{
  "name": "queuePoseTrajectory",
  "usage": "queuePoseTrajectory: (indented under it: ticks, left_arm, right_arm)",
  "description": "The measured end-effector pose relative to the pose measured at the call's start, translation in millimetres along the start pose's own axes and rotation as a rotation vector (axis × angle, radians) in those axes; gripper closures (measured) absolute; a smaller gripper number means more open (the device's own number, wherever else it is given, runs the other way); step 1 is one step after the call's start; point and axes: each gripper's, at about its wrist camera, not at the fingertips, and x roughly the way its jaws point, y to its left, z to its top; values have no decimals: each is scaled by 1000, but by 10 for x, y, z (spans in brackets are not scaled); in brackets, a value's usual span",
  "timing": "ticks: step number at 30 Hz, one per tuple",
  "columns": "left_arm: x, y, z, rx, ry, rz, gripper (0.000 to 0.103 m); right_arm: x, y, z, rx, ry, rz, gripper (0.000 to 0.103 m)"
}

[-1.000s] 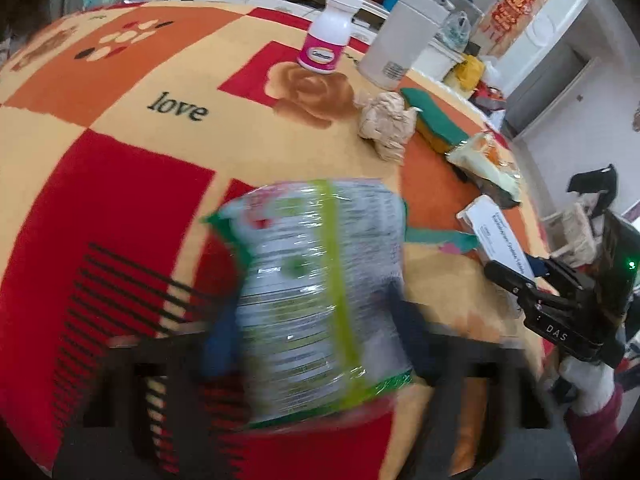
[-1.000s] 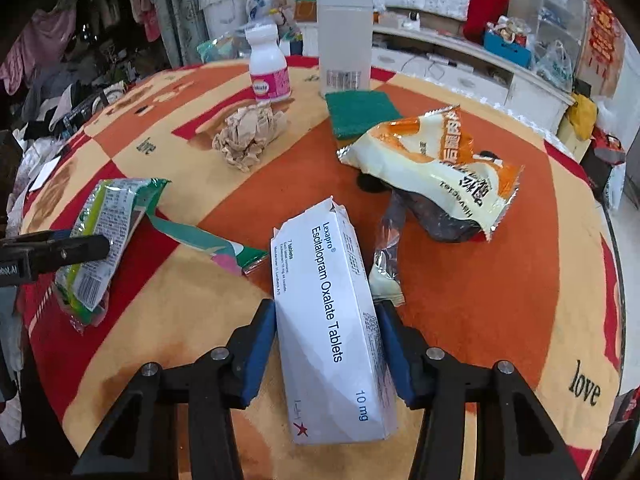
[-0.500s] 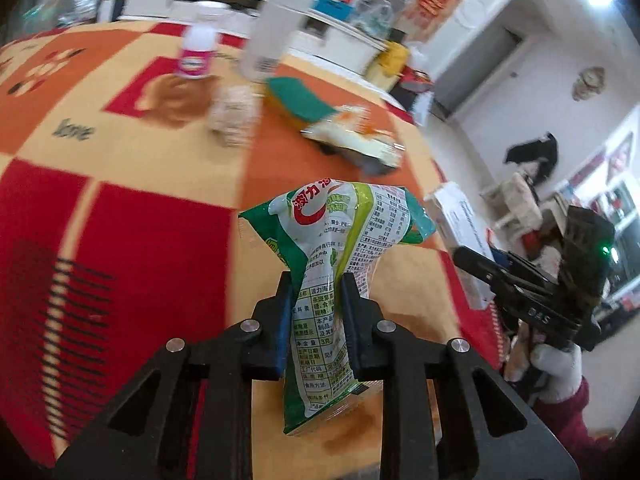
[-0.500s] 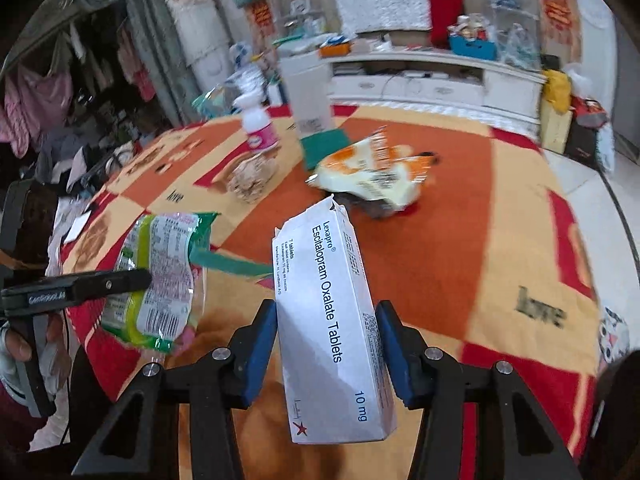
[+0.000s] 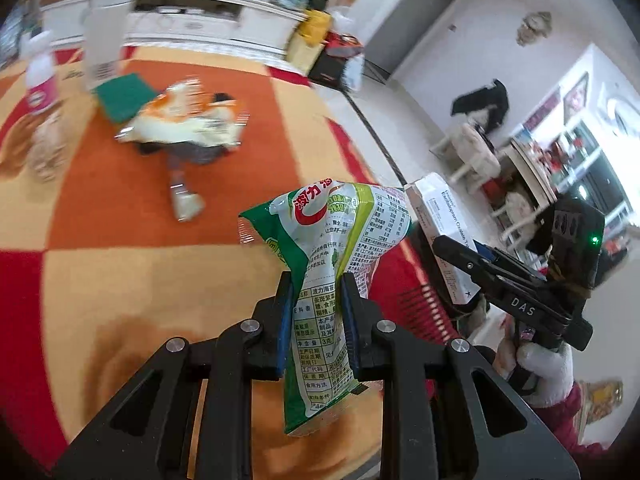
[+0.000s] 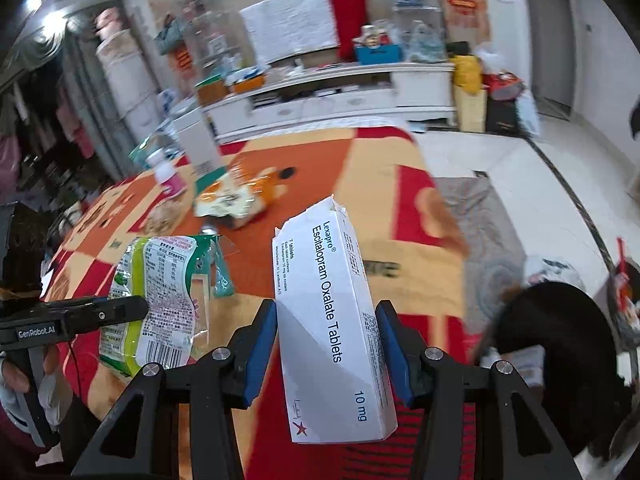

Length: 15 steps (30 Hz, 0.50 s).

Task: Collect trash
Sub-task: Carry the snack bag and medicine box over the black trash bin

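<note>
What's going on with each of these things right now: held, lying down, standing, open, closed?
Left gripper: shut on green snack wrapper.
Green snack wrapper: held, off the table.
Right gripper: shut on tablet box.
Tablet box: held, top flap torn open.
Orange snack bag: lying on the table.
Pink-labelled bottle: standing upright.

Pink-labelled bottle (image 5: pixel 38 88) standing beside tall white container (image 5: pixel 102 46); green cloth (image 5: pixel 124 96) near both.

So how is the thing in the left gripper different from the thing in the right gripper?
The left gripper pinches a soft, crumpled green snack wrapper; the right gripper clamps a stiff white tablet box. The wrapper bends and sags between narrow-set fingers, while the box keeps straight edges between wider-set ones. The wrapper carries Chinese print, the box English lettering. Both are held up off the table.
</note>
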Motion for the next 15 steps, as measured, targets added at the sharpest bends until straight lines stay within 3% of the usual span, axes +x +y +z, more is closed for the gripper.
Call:
queuePoseTrajectory:
  ticks: [15]
  left_arm:
    - [666,-916,356,165,58,-73,83]
  right_arm:
    - [-447,-1082,-231,188,-33,-158,54]
